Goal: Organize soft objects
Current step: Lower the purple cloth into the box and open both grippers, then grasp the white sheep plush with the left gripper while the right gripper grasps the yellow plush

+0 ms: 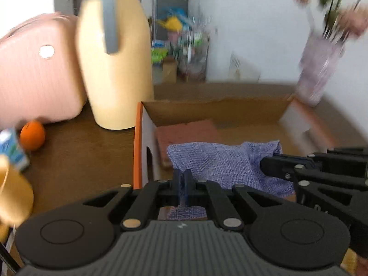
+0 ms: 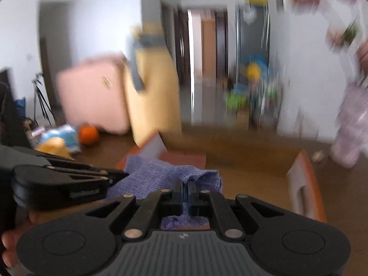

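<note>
**No legible text in either view**

Nothing readable anywhere. Small white mark on the ribbed grey body of the left gripper (image 1: 183,184), too tiny to make out; same kind of mark on the right gripper (image 2: 185,191), equally unreadable. Blue-and-white printed carton (image 1: 12,150) at the left table edge: pattern only, lettering smeared by blur. Pale oval badge on the pink case (image 1: 39,69): blank or washed out, cannot tell. Gold emblem on that case in the right wrist view: a streak, no characters. Embossed strip on the side of the neighbouring gripper: raised shapes, not decipherable. No numbers or signs on the cardboard box (image 1: 147,138).
</note>
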Available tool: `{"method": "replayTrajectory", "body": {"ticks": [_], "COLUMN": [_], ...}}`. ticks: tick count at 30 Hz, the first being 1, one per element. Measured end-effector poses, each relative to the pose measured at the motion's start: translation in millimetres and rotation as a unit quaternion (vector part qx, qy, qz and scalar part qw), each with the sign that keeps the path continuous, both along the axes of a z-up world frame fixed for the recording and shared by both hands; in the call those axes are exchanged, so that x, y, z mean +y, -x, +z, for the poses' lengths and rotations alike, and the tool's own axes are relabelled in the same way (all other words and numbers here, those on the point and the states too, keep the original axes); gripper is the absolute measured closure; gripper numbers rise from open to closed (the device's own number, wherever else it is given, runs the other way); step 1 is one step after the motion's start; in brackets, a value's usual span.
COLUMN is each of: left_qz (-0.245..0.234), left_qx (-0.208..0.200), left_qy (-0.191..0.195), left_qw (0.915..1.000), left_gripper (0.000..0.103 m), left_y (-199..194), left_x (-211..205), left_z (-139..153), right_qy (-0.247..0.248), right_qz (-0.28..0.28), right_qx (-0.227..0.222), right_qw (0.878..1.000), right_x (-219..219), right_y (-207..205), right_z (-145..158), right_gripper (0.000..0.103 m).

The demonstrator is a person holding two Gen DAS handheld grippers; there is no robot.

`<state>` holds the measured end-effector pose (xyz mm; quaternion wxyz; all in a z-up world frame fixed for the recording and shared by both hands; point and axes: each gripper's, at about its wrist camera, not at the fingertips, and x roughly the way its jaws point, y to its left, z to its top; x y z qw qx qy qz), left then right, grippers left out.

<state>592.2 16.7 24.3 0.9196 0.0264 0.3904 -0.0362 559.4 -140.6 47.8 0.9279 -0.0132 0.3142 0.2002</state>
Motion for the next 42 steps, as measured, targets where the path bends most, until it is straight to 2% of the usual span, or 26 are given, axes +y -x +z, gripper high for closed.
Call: {"method": "replayTrajectory", "body": {"ticks": [2,5,9,12,15,17,19,21,23,24,28,30,32,36,42], "left_qz": [-0.003,-0.007,-0.011,-0.007,-0.014,-0.015,-0.017,-0.014,-0.009,-0.006,0.000,0.005,0.004,0.000,-0.013], "left_qx": [0.015,0.017,-0.003,-0.019,-0.053,-0.079,-0.104,-0.117,-0.126,-0.132,-0.167,-0.185,-0.198,-0.197,-0.215], "left_qy": [-0.011,-0.015,-0.006,-0.007,0.001,0.010,0.015,0.021,0.026,0.025,0.023,0.017,0.013,0.051,0.069], "left_qw": [0.9998,0.9997,0.9999,0.9998,0.9985,0.9967,0.9944,0.9928,0.9917,0.9909,0.9856,0.9826,0.9801,0.9790,0.9740], "left_gripper": [0.098,0.095,0.087,0.082,0.076,0.063,0.063,0.056,0.038,0.037,0.029,0.027,0.022,0.019,0.013], "left_y": [-18,-25,-15,0,26,50,75,93,111,120,162,184,205,257,342], "left_x": [1,7,15,19,21,23,25,27,29,29,28,26,23,24,20], "left_z": [-13,-21,-17,-5,21,38,55,70,83,89,110,114,114,97,58], "right_qy": [-0.002,-0.006,-0.023,-0.017,-0.023,-0.022,-0.017,-0.010,-0.008,-0.013,-0.022,-0.026,-0.031,-0.041,-0.038], "right_qz": [-0.003,-0.016,-0.004,-0.009,-0.019,-0.024,-0.030,-0.035,-0.041,-0.042,-0.054,-0.056,-0.061,-0.081,-0.073], "right_qx": [0.049,0.083,0.079,0.056,0.034,0.016,-0.007,-0.032,-0.052,-0.060,-0.081,-0.096,-0.112,-0.164,-0.212], "right_qw": [0.999,0.996,0.997,0.998,0.999,0.999,0.999,0.999,0.998,0.997,0.995,0.993,0.991,0.982,0.974], "right_x": [11,15,9,0,-13,-25,-37,-49,-61,-67,-89,-96,-103,-114,-124], "right_y": [-42,-69,-67,-56,-41,-26,-5,17,38,48,84,102,123,176,272], "right_z": [-20,-42,-46,-37,-16,1,20,38,55,61,83,87,89,81,39], "right_gripper": [0.098,0.090,0.074,0.074,0.074,0.072,0.068,0.065,0.058,0.053,0.051,0.044,0.044,0.038,0.027]}}
